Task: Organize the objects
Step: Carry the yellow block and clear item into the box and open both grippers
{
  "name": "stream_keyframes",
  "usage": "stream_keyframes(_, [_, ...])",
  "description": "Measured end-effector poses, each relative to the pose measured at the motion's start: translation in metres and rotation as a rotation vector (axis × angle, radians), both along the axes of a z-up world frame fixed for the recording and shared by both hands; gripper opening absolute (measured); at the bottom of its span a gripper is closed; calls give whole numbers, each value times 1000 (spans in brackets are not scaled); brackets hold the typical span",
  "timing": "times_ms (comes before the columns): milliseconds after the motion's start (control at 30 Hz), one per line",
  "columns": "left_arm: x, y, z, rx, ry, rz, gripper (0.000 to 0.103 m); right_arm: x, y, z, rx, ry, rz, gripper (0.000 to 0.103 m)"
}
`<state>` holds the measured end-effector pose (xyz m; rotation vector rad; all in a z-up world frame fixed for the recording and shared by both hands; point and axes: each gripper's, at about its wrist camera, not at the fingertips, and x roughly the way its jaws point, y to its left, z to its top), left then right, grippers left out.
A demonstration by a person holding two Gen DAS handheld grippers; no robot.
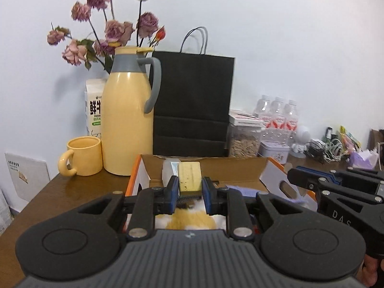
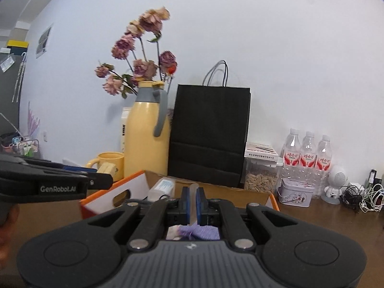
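My left gripper (image 1: 190, 182) is shut on a pale yellow block (image 1: 189, 174) with a dark underside, held upright over the open cardboard box (image 1: 240, 168). In the right wrist view the left gripper (image 2: 105, 180) comes in from the left with the yellow block (image 2: 106, 168) at its tip. My right gripper (image 2: 192, 192) is shut on the thin clear top edge of a purple packet (image 2: 201, 234), which hangs below the pads over the box (image 2: 134, 184). The left wrist view shows the right gripper (image 1: 291, 175) at the right with the purple packet (image 1: 297, 200) dangling from it.
Behind the box stand a yellow thermos jug (image 1: 127, 122), a yellow mug (image 1: 82, 156), a black paper bag (image 1: 192, 105), a seed jar (image 1: 244, 141), a tin (image 1: 274, 150) and water bottles (image 2: 307, 156). A white packet (image 2: 163, 187) lies in the box. Cables (image 2: 362, 196) crowd the right.
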<state>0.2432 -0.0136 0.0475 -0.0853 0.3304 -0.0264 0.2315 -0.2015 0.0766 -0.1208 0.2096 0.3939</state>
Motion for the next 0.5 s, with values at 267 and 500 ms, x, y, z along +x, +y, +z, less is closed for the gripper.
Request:
stream_keyframes(267, [64, 9, -9, -30, 54, 32, 22, 76, -2, -11, 26, 100, -50, 4])
stream_keyframes(500, [100, 15, -25, -54, 117, 43, 21, 120, -14, -32, 83, 182, -85, 4])
